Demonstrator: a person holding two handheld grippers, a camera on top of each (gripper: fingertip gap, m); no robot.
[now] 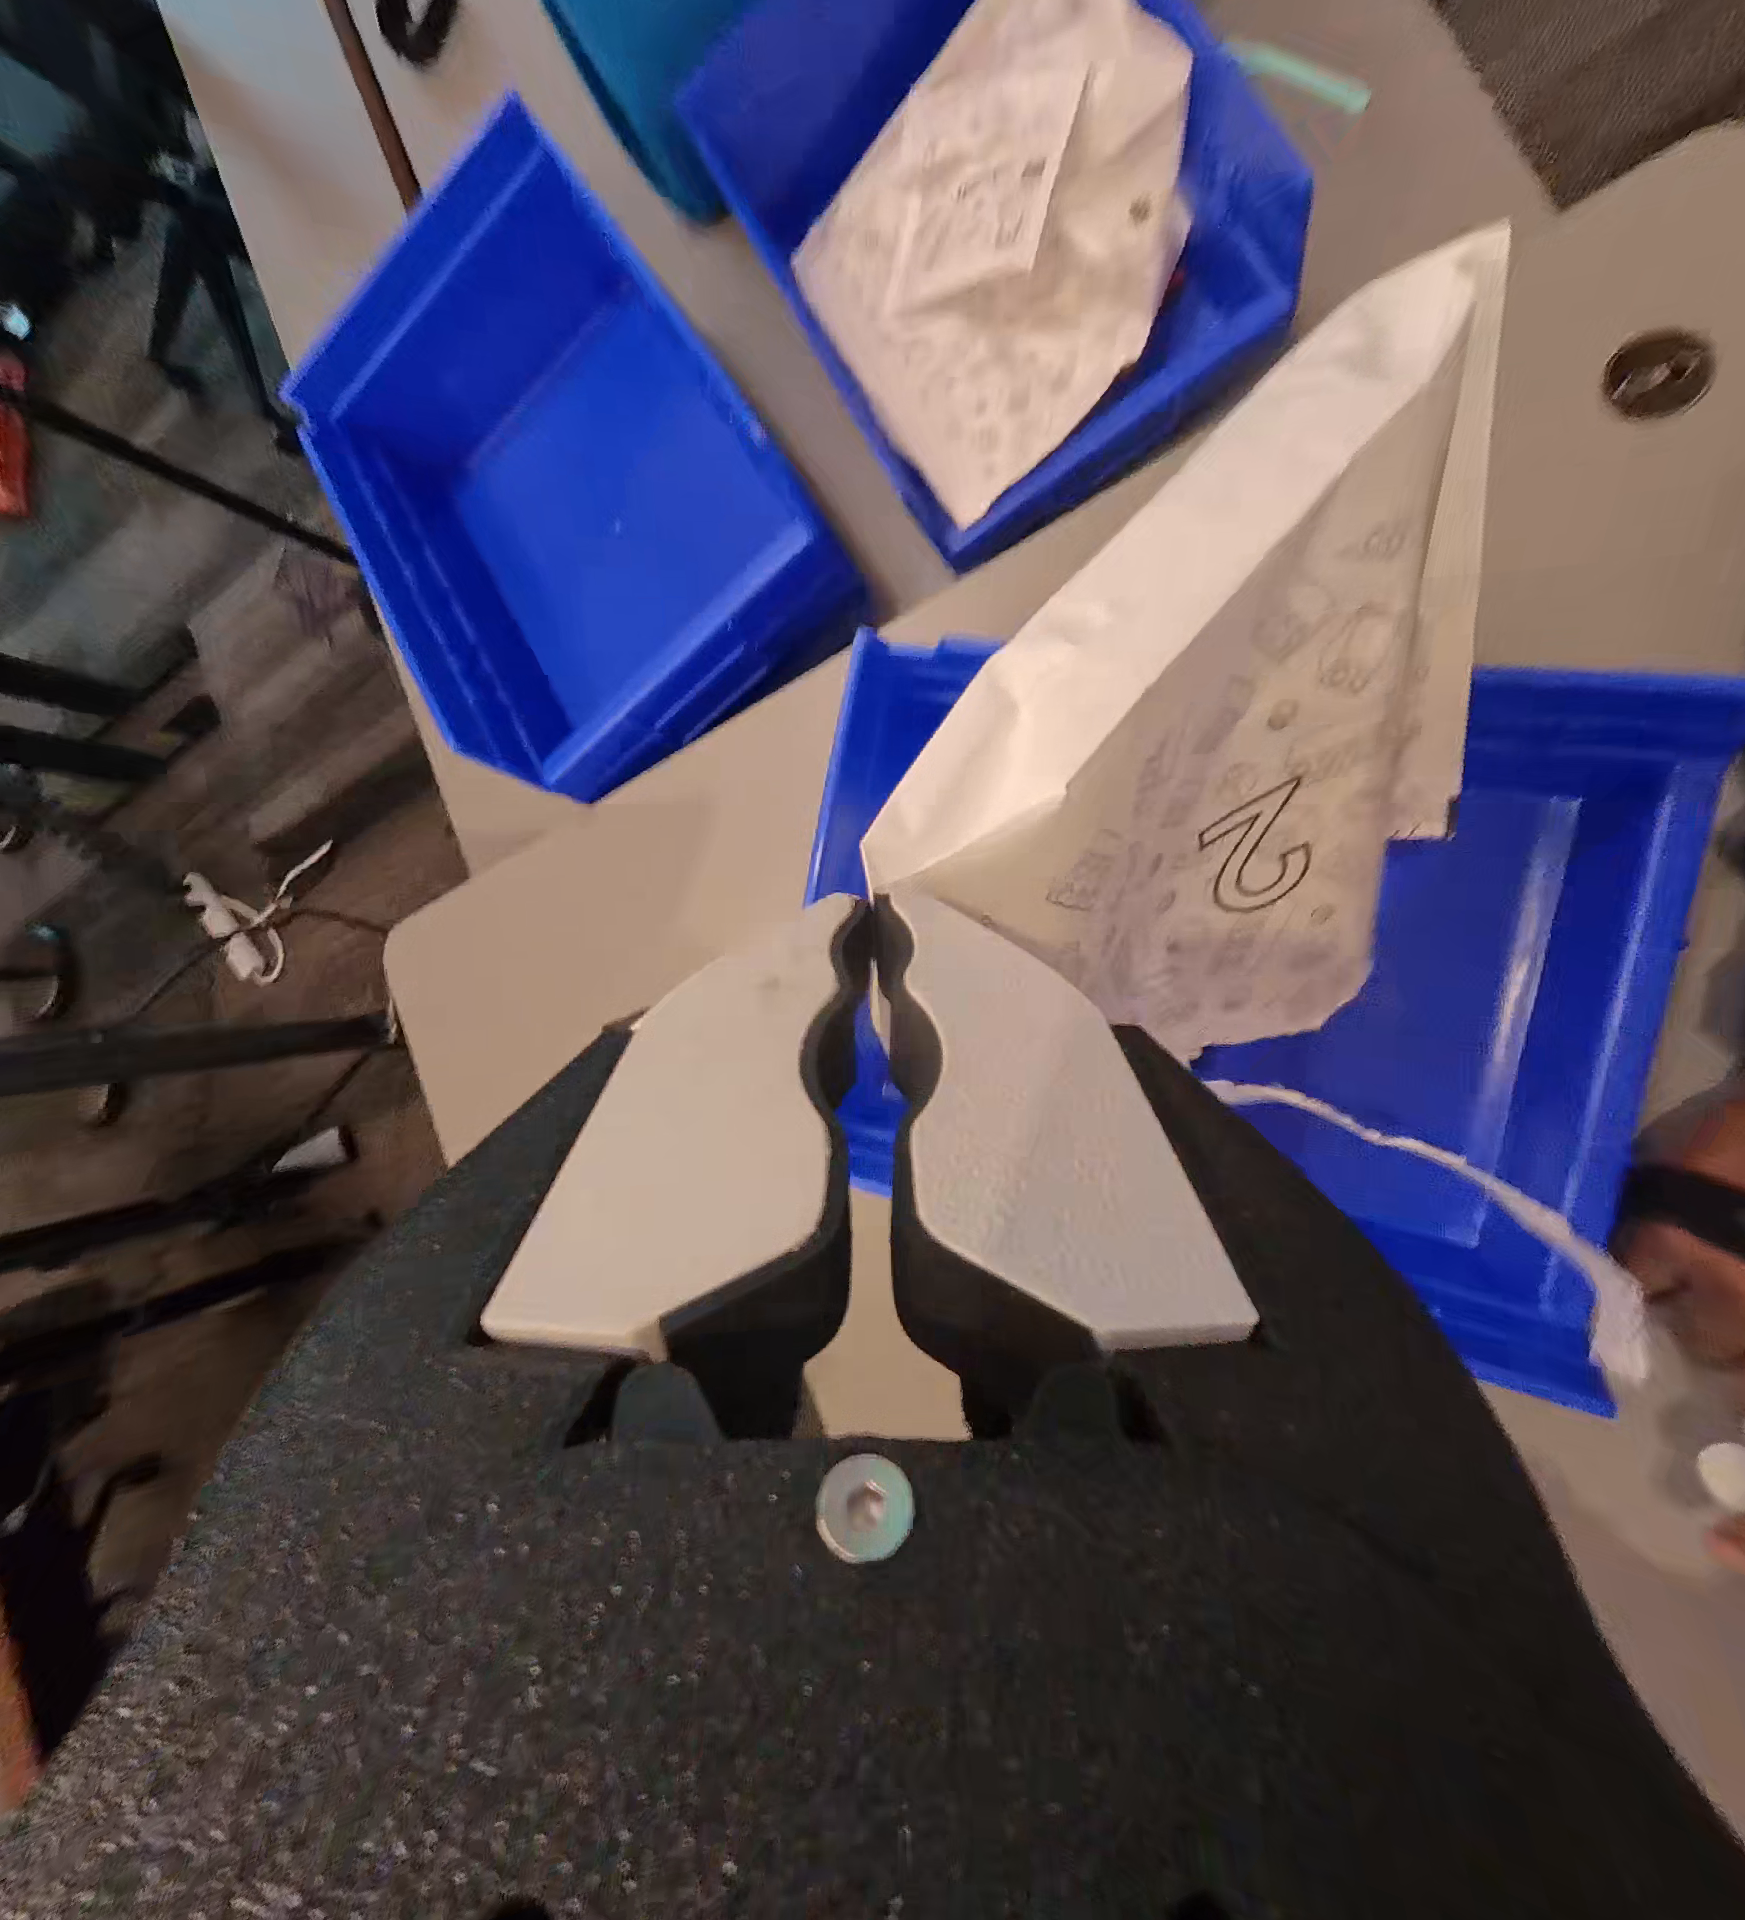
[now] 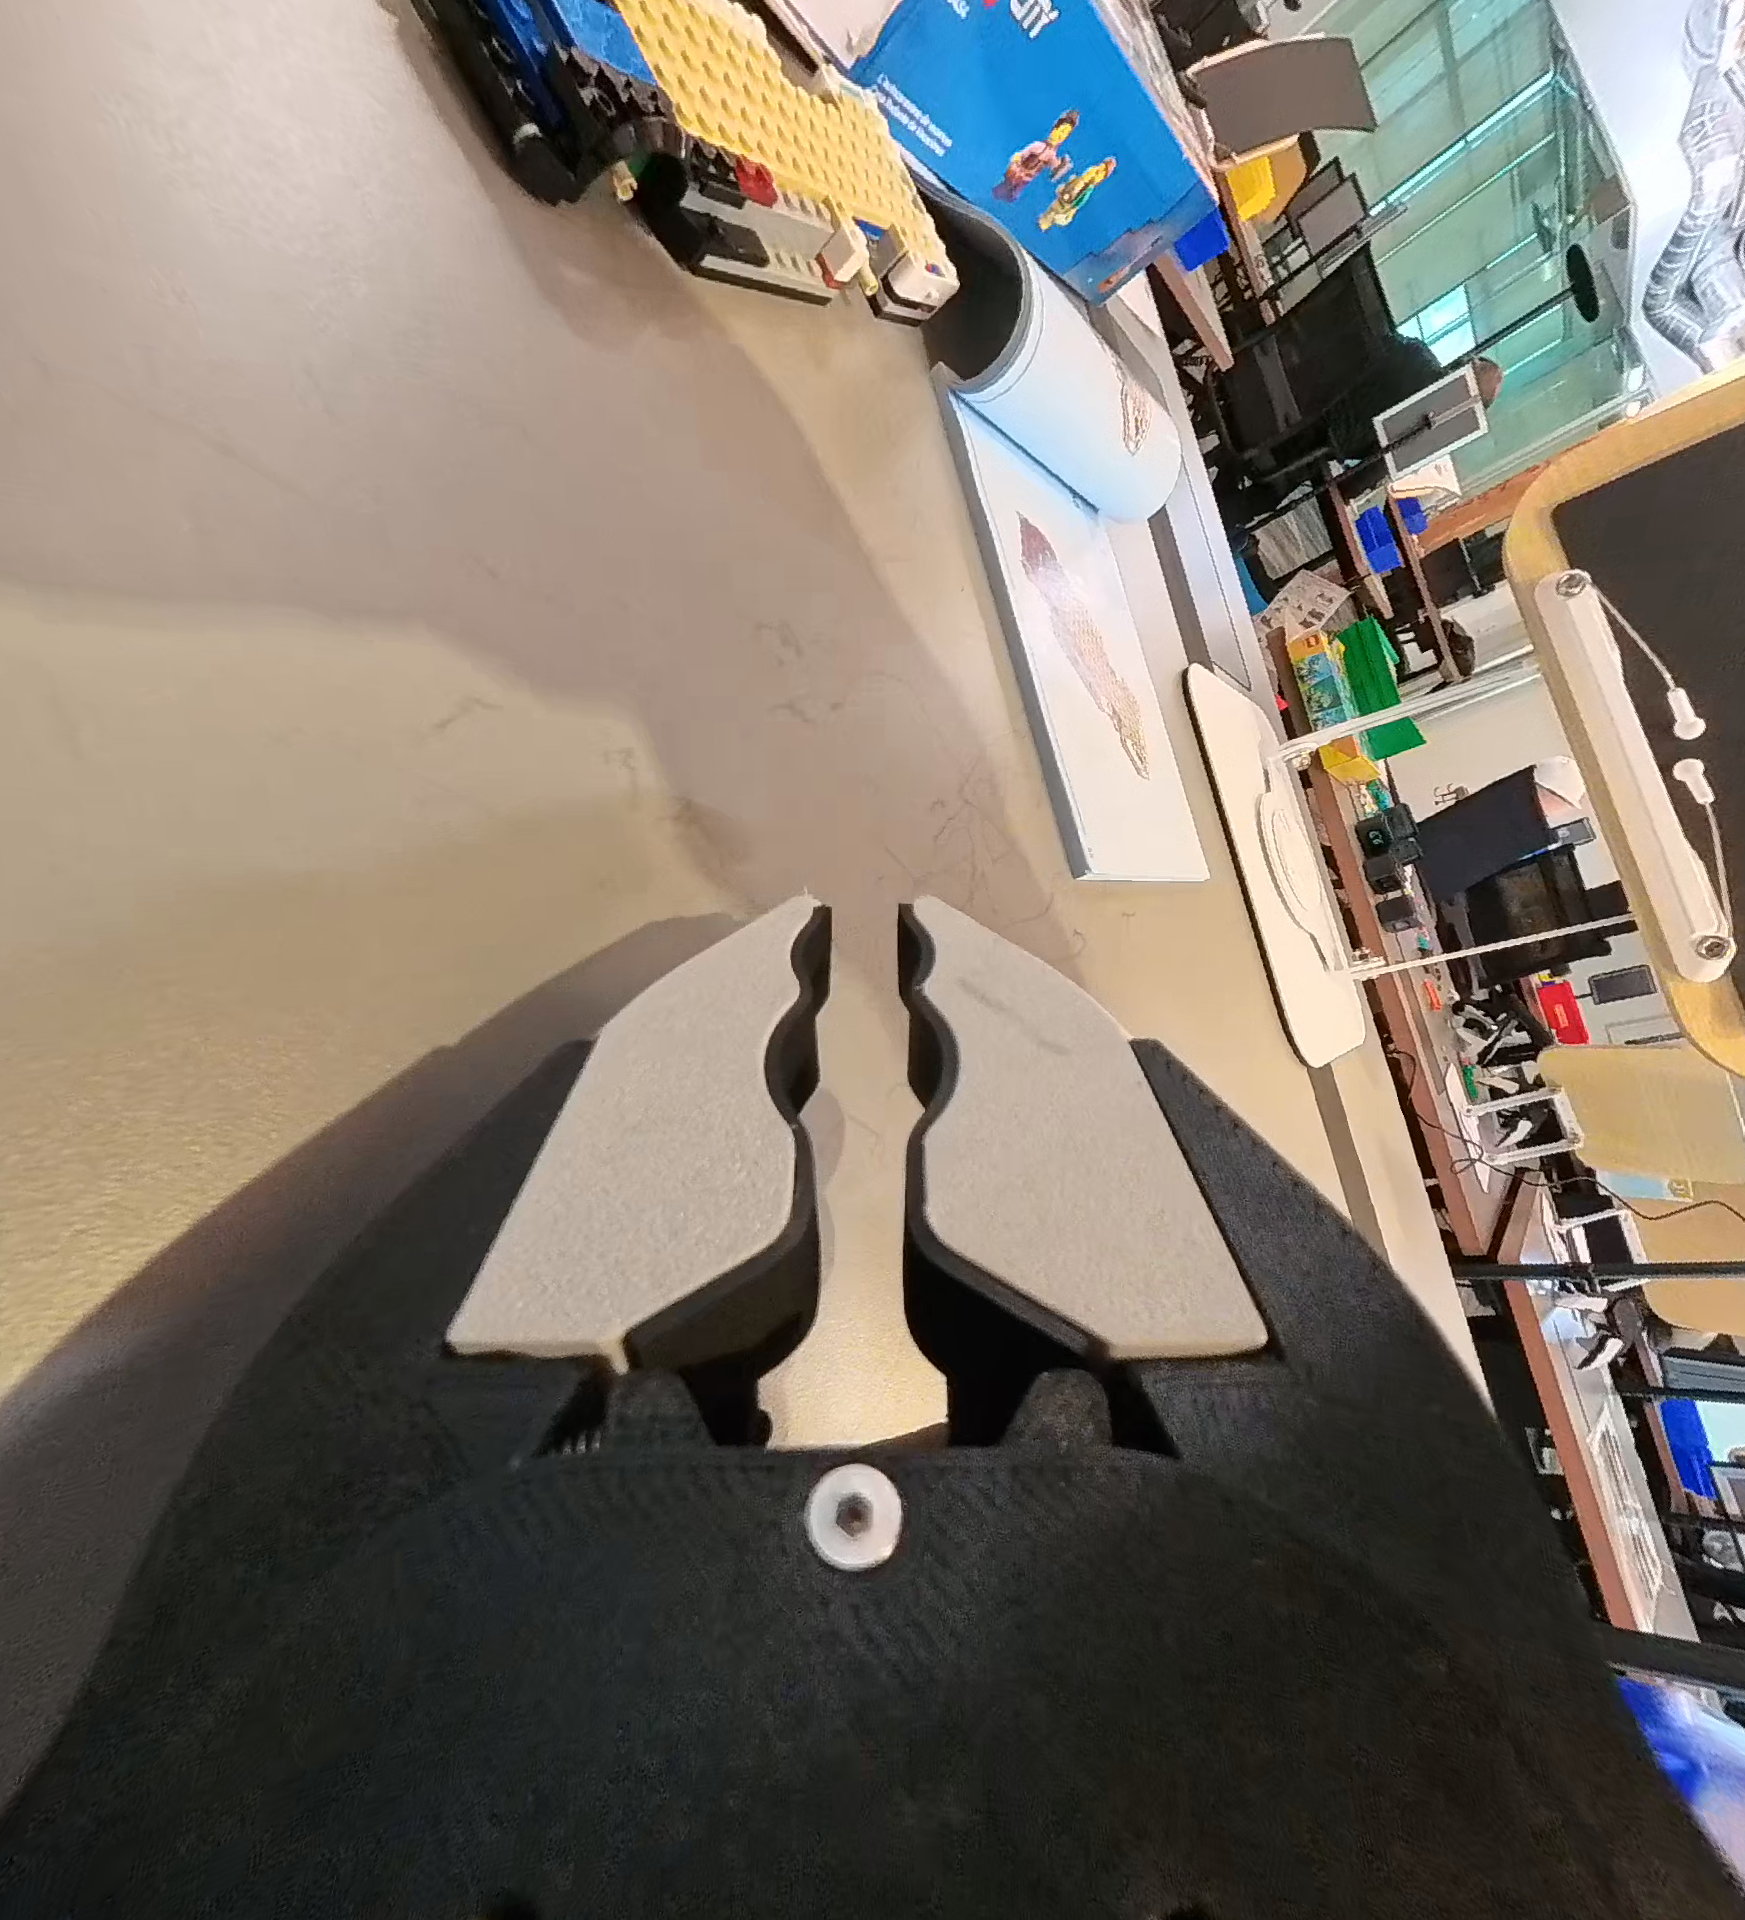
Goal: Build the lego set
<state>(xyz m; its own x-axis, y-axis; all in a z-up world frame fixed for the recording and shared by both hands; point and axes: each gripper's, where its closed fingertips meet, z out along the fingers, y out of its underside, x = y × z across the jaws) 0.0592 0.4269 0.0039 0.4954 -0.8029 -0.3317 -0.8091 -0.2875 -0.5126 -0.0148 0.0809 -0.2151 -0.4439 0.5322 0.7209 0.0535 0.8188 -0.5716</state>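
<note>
The left tongs, grey-padded on a black body, are clenched on the corner of a white paper bag printed with faint line drawings; both tips pinch the paper at centre frame, and the bag fans up and to the right above a blue plastic bin at right of centre. A second blue plastic bin, bare inside, sits at upper left on the pale grey tabletop, and a third blue bin at the top holds another white printed paper bag. A hand shows at the right edge.

The right tongs stand released, a narrow gap between the tips with only the beige tabletop showing through. Beyond them, at upper centre, lie a white open booklet, a yellow studded brick plate and a blue cardboard box.
</note>
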